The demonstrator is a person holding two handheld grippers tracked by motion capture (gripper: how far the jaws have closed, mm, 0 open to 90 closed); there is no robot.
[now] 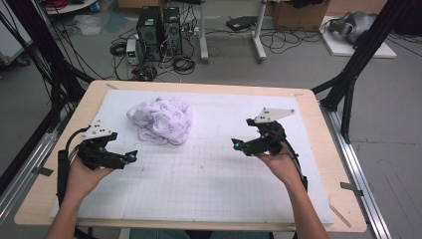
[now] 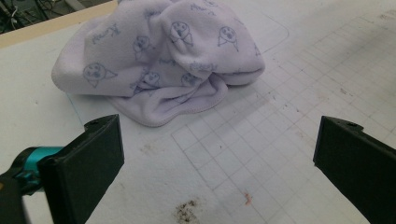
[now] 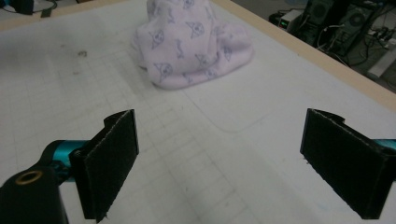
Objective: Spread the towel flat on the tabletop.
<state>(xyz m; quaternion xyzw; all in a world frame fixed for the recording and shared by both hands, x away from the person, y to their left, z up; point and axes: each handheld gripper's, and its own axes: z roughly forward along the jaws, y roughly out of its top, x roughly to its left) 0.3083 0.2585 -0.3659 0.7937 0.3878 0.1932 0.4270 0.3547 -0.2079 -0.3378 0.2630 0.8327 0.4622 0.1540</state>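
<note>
A crumpled pale lilac cloth (image 1: 161,119) printed with small blue animal faces lies bunched on the white gridded mat (image 1: 209,174), left of centre toward the far side. My left gripper (image 1: 133,156) hovers near the mat's left edge, below and left of the cloth, jaws wide apart and empty. The cloth (image 2: 163,56) sits a short way beyond my left gripper (image 2: 219,158). My right gripper (image 1: 236,144) is held right of centre, pointing left toward the cloth, open with nothing in it. The cloth (image 3: 191,44) lies farther off past my right gripper (image 3: 219,163).
The mat covers a wooden table (image 1: 313,104) with bare edges all round. Black frame poles (image 1: 358,64) stand at both far sides. Computer towers (image 1: 159,32) and cables lie on the floor behind the table. A dark smudge (image 2: 187,212) marks the mat.
</note>
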